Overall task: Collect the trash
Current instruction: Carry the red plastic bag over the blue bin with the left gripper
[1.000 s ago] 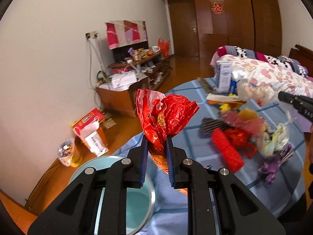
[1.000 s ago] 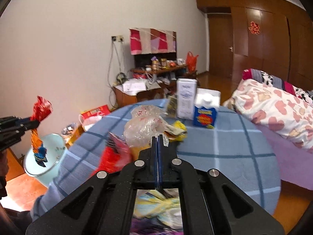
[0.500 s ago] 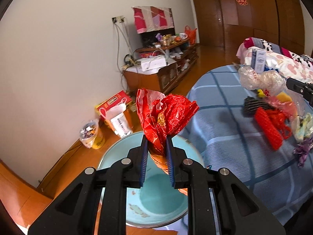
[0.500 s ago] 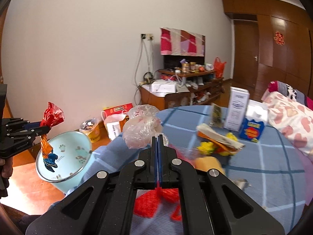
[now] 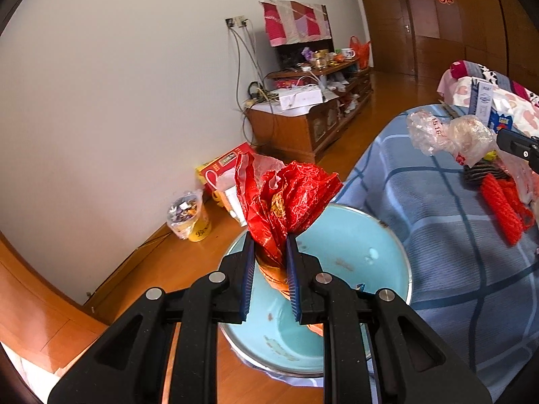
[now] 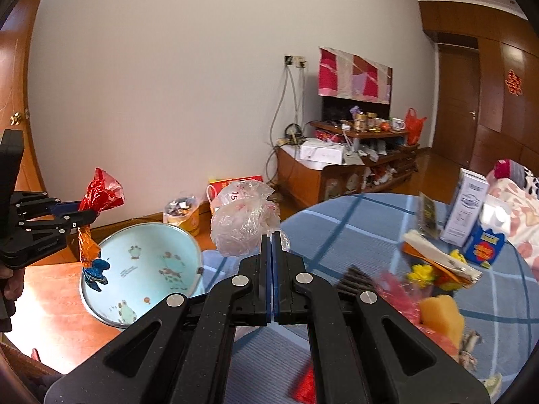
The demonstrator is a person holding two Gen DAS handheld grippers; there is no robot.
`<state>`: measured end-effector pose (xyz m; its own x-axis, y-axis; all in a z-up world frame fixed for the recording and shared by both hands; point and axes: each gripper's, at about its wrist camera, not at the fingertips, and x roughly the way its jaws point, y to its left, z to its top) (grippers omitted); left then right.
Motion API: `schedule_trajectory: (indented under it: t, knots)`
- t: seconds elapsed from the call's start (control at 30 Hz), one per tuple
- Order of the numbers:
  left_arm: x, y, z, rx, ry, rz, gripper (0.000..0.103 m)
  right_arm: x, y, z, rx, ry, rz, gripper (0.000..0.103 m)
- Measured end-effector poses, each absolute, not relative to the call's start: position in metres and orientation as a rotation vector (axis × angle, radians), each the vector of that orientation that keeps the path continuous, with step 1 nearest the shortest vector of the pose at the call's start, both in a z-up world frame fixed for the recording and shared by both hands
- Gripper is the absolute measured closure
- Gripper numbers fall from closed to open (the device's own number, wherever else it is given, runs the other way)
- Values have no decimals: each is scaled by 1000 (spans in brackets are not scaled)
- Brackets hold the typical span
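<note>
Swung off the surface [image 5: 448, 229], left tongs [image 5: 269, 252] clamping the red wrapper [image 5: 286, 195] hang over the basin [image 5: 353, 235], lower centre; right tongs [image 6: 271, 245] shut, empty.

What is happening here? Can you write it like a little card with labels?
left gripper: shut on red wrapper, above the bin
right gripper: shut, pinching clear plastic bag
bin: light blue, on the wooden floor beside the table
table: blue checked cloth, more trash on it
red net: lying on the table
</note>
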<state>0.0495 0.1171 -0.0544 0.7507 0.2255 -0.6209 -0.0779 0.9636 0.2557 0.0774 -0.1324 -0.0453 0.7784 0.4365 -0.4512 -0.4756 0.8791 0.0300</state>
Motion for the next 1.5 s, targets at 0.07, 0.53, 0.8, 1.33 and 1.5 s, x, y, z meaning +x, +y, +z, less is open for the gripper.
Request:
schedule_trajectory:
  t: [0.07,0.53,0.8,1.33,1.5]
  knots:
    - [48,122,-55,222,706,182,85,78,-124,-45,-97,464,512,101]
    - [47,147,-61,202,735,235,85,83,-91,-51,-133,475,588,101]
    - [48,151,-62,186,734,241,85,85,-78,-55,-152,480,616,101]
    - [51,151,-65,179,744,236,84,80,-69,-55,-167,490,645,101]
    - [53,151,-65,171,751,225,81,80,-64,-57,-174,502,663,101]
